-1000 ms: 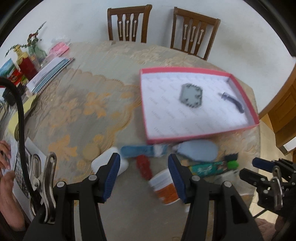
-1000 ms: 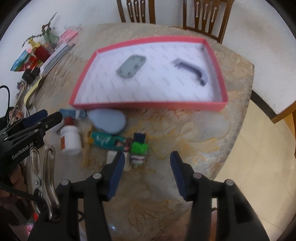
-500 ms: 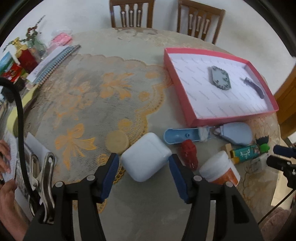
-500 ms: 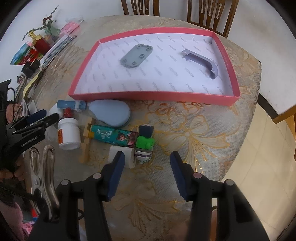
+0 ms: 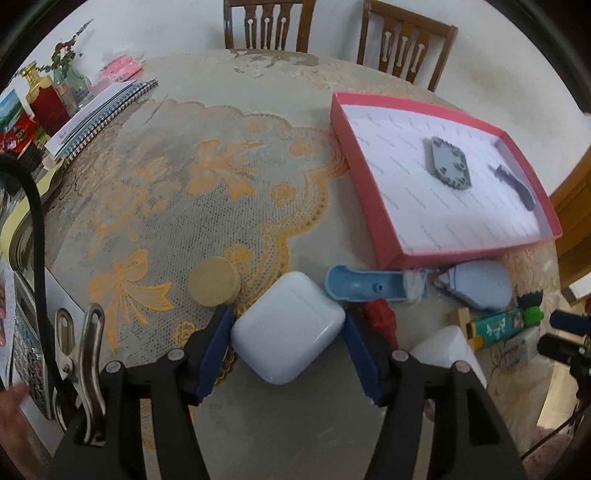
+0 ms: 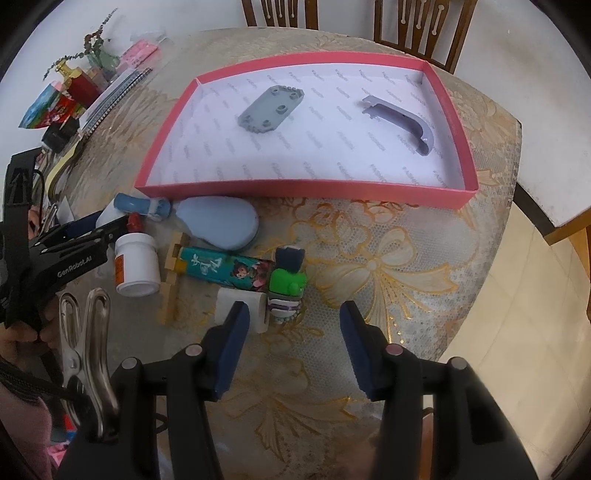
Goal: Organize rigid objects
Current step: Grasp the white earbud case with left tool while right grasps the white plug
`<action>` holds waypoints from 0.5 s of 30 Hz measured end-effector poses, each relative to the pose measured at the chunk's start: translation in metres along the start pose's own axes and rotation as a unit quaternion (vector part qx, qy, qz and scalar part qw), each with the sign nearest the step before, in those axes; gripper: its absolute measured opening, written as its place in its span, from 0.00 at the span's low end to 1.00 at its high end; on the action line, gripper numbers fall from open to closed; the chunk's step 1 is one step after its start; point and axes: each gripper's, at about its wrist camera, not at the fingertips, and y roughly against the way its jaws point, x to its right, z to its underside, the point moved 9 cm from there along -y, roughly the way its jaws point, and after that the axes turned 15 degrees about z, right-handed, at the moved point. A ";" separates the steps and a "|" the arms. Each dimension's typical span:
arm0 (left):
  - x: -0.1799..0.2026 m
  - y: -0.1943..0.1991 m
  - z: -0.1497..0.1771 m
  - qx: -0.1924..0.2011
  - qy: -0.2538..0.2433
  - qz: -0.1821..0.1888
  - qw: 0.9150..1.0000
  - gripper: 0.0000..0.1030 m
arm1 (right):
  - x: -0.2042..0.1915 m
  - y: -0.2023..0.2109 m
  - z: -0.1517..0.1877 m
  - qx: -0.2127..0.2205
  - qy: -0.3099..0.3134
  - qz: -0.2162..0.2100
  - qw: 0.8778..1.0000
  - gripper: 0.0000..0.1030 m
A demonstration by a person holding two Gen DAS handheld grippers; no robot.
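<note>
1. Left wrist view, nearest: the left claw (image 5: 288, 332) straddles a white rounded case (image 5: 288, 328) on the desk (image 5: 184, 206). Its blue pads (image 5: 216, 343) flank the case's corners and its jaws are opening, so I judge this a lining-up for a grasp, not a clamp; whether the pads already touch the case I cannot tell.
2. Just beyond the case lie a tan wooden disc (image 5: 215, 282), a blue scoop-shaped piece (image 5: 365, 286) and a red figure (image 5: 380, 319), packed close, probably waiting to be sorted.
3. Right wrist view, nearest: the right claw (image 6: 291, 325) hangs with jaws apart and nothing between them, above bare lace cloth, likely held ready while the other hand works.
4. Just ahead of it sit a white roll (image 6: 242, 306), a green toy (image 6: 288, 284), a teal tube (image 6: 225, 269), a white jar (image 6: 136, 264) and a blue oval shell (image 6: 221, 221), all touching or nearly so.
5. Farther off, the red-rimmed tray (image 6: 303, 186) holds a grey plate (image 6: 271, 109) and a curved grey bracket (image 6: 402, 122), well apart; it seems to be the collecting place.
6. Farthest, two wooden chairs (image 5: 269, 24) stand behind the desk.
</note>
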 end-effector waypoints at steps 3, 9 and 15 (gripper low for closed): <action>0.000 0.001 0.000 0.010 0.002 0.001 1.000 0.62 | 0.001 0.000 0.001 0.000 -0.001 -0.002 1.000 0.51; 0.002 0.009 0.006 0.018 0.008 0.003 1.000 0.62 | 0.004 -0.001 0.000 0.005 -0.007 -0.006 1.000 0.51; 0.004 0.027 0.013 0.037 0.041 0.003 0.998 0.62 | 0.005 0.001 -0.001 0.003 -0.012 -0.010 1.000 0.51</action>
